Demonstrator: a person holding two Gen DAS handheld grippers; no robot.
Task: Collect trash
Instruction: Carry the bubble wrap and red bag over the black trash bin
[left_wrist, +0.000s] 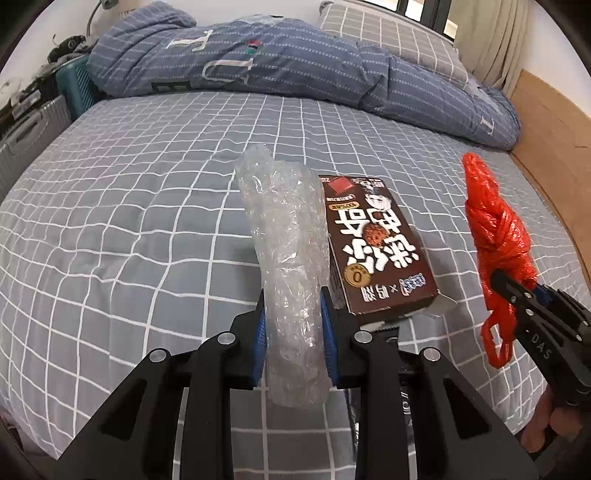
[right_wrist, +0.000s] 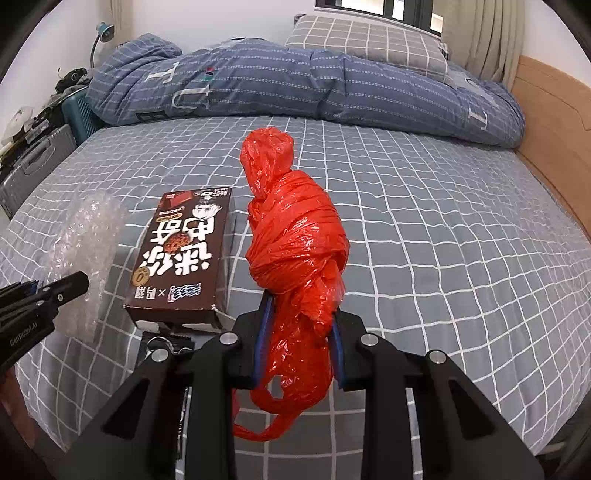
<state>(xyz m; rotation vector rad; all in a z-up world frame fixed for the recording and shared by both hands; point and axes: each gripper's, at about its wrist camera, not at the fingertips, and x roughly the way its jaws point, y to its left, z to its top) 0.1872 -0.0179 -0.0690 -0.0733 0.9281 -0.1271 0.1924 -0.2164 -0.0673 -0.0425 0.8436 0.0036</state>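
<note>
My left gripper (left_wrist: 293, 299) is shut on a roll of clear bubble wrap (left_wrist: 284, 236), held above the bed; the same roll (right_wrist: 83, 243) shows at the left of the right wrist view, clamped by the left gripper (right_wrist: 79, 282). My right gripper (right_wrist: 301, 306) is shut on a knotted red plastic bag (right_wrist: 295, 236), lifted off the sheet. That bag (left_wrist: 495, 229) and the right gripper (left_wrist: 504, 282) appear at the right of the left wrist view. A brown snack box (left_wrist: 373, 240) (right_wrist: 184, 254) lies flat on the bed between the two.
The bed has a grey checked sheet (left_wrist: 129, 221). A rumpled blue quilt (left_wrist: 258, 62) and a checked pillow (right_wrist: 365, 40) lie at the far end. A wooden bed frame (right_wrist: 554, 129) runs along the right. Suitcases (left_wrist: 29, 136) and clutter stand at the left. A dark object (right_wrist: 170, 341) peeks from under the box.
</note>
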